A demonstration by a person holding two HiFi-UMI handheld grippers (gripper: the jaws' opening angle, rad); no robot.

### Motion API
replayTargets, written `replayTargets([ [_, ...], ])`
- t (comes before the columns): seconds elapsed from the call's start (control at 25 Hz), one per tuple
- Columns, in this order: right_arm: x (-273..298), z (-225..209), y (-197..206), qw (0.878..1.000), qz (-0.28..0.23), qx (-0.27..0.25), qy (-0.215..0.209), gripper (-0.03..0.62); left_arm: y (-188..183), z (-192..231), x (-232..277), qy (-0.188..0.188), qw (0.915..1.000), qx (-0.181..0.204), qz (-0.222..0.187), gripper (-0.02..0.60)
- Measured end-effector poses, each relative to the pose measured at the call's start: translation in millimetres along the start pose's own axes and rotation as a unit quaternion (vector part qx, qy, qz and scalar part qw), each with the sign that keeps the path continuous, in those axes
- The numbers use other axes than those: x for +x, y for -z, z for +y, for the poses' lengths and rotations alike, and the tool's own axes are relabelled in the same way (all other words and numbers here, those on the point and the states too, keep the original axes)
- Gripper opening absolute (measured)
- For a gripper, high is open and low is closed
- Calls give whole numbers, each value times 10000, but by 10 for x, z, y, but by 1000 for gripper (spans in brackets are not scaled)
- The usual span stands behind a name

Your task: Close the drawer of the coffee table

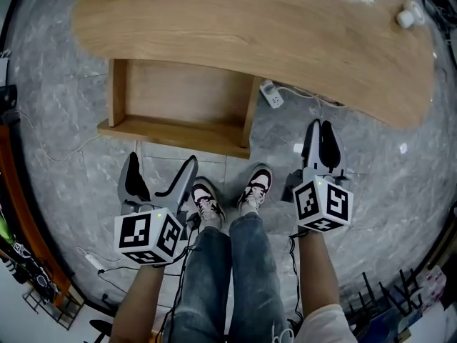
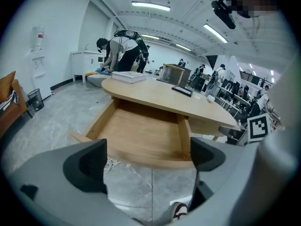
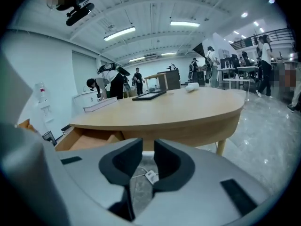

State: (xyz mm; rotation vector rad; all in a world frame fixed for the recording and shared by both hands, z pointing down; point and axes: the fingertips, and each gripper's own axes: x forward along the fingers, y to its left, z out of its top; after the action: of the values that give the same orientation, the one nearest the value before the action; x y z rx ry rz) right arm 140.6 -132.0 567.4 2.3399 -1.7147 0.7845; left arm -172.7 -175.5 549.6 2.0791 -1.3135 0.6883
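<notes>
The oval wooden coffee table [image 1: 250,20] fills the top of the head view. Its drawer [image 1: 182,95] stands pulled out toward me, bare inside, with the front panel [image 1: 175,136] nearest my feet. My left gripper [image 1: 162,164] hovers just short of that panel, jaws wide open and nothing between them; the left gripper view looks straight into the drawer [image 2: 141,135]. My right gripper [image 1: 320,127] hangs to the right of the drawer, below the table's edge. Its jaws are open by only a narrow slit and hold nothing. In the right gripper view the drawer [image 3: 89,140] shows at far left.
A white power strip [image 1: 271,93] with its cable lies on the grey stone floor right of the drawer. My shoes [image 1: 206,195] stand between the grippers. A book [image 2: 128,76], a dark tablet [image 2: 182,91] and a white object [image 1: 407,18] lie on the table. People work in the background.
</notes>
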Motion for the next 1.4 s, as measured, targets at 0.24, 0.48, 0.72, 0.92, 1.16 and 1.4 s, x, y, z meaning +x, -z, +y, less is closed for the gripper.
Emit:
replayTargets([
  [0.24, -238, 382, -8, 9996, -39, -204, -185, 2, 77, 298, -204, -25, 9997, 55, -228, 548],
  [0.48, -369, 689, 14, 9993, 39, -383, 26, 0, 72, 701, -140, 31, 9978, 273, -602, 548],
  [0.72, -479, 858, 191, 9968, 345, -691, 207, 0, 356, 864, 172, 292, 9931, 803, -804, 548],
  [0.92, -458, 931, 247, 9943, 513, -927, 100, 0, 646, 896, 452, 514, 9905, 952, -844, 548],
  [1.16, -353, 929, 323, 9898, 593, -1290, 138, 0, 850, 953, 780, 572, 9902, 938, -864, 548],
  [1.4, -275, 915, 487, 9898, 719, -1186, 321, 0, 872, 1024, 1015, 504, 9890, 952, -1018, 548],
])
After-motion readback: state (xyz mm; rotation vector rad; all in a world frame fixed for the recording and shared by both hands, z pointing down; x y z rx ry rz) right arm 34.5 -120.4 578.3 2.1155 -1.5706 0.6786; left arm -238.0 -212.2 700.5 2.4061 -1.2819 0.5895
